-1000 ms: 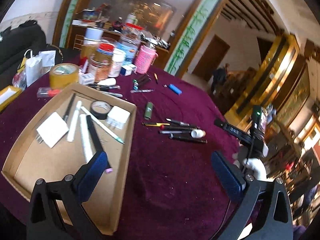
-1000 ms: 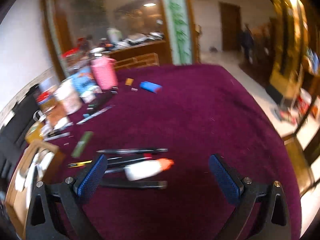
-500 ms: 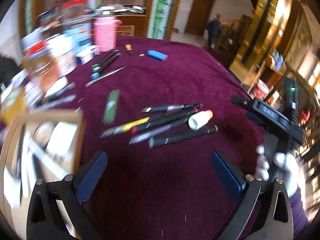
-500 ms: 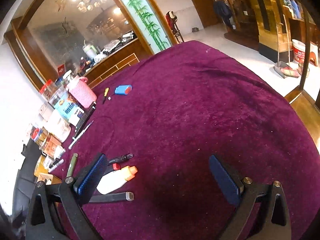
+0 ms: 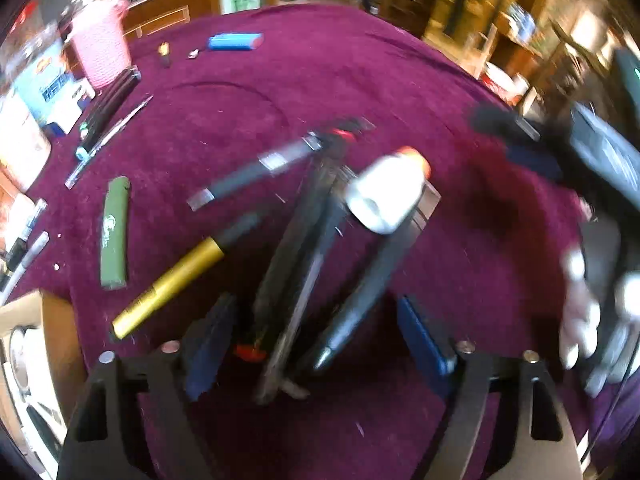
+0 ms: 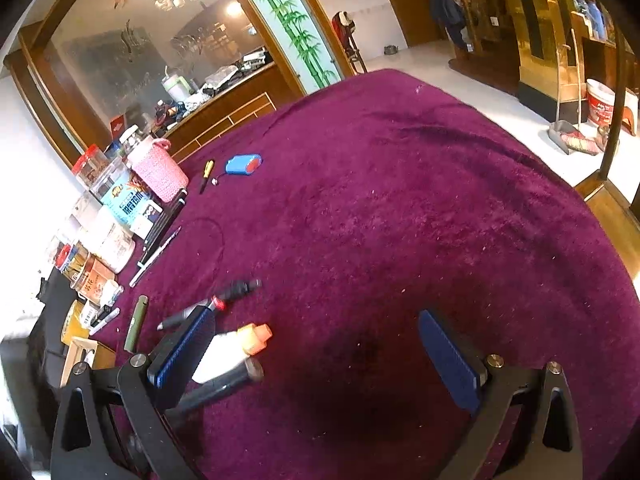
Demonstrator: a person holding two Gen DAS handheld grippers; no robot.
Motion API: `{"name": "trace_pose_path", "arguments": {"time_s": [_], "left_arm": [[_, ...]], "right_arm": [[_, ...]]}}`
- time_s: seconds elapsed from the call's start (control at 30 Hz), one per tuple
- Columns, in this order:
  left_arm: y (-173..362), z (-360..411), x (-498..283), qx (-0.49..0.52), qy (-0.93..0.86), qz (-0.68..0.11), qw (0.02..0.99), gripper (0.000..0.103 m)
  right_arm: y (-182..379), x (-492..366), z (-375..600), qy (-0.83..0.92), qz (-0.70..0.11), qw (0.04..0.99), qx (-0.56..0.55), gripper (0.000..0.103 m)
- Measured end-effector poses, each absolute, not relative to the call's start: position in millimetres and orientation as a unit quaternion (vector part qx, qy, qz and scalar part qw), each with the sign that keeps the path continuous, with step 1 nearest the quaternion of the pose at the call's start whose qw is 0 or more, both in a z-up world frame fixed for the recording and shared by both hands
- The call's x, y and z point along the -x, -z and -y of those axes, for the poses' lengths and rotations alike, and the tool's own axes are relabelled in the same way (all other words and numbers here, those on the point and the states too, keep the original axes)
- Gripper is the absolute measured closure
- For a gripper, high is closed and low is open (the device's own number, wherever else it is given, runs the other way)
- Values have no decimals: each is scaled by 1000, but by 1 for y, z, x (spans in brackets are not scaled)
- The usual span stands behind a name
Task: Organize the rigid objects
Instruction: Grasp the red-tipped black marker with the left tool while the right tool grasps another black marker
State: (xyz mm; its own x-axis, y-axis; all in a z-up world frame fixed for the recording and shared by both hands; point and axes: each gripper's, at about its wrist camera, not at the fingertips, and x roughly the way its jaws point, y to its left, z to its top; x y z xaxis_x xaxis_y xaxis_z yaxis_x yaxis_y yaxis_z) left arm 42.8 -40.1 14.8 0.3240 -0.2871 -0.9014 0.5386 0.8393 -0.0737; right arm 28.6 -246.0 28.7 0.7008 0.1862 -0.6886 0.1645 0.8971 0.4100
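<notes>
1. Left gripper [image 5: 316, 344] – low centre of the left wrist view, pointing steeply down at a bundle of dark pens [image 5: 308, 248]. Jaws closing; the pens' near ends lie between the blue pads, but the pads do not appear to press on them yet. View is blurred.
2. White bottle with an orange cap [image 5: 386, 194] lies across the far part of the bundle, centre of frame, touching the pens.
3. Gold-barrelled pen [image 5: 172, 284] lies left of the bundle, just outside the left pad. Green lighter [image 5: 115, 232] sits further left, apart from it.
4. Cardboard box [image 5: 52, 320] – only its corner shows, lower left edge.
5. Upper left: blue lighter [image 5: 236, 41], pink woven cup [image 5: 100, 50], more pens along the cloth edge.
6. Right gripper [image 6: 316, 356] – fingers wide apart over bare purple tablecloth [image 6: 400, 220]; nothing between them. The bottle and one dark pen lie just inside its left pad at lower left of that view, not gripped.
7. A gloved hand [image 5: 588, 316] holding the right gripper shows at the right edge of the left wrist view.
</notes>
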Motion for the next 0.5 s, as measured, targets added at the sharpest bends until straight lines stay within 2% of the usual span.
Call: {"name": "trace_pose_path", "arguments": {"time_s": [0.1,0.13,0.17,0.37,0.4,0.47,0.5], "left_arm": [[-21,39,-12,-103,296,-530,788,53],[-23,36,-4,-83,315,-539,777,64],[-25,33,4,-63,327,-545,769,69],[-48,12,15,-48,285,-509,811,68],[-49,9,12,-38,277,-507,815,66],[-46,6,-1,-11,258,-512,819,49],[-44,6,-3,-4,251,-512,821,48]], "right_arm": [[-25,-29,245,-9,-395,890,-226,1],[-24,-30,244,-9,-398,889,-226,1],[-23,-30,244,-10,-400,888,-227,1],[-16,-31,246,-10,-413,879,-237,1],[-16,-30,246,-10,-412,880,-237,1],[-16,-30,246,-10,-413,879,-237,1],[-16,-30,245,-9,-413,880,-237,1]]}}
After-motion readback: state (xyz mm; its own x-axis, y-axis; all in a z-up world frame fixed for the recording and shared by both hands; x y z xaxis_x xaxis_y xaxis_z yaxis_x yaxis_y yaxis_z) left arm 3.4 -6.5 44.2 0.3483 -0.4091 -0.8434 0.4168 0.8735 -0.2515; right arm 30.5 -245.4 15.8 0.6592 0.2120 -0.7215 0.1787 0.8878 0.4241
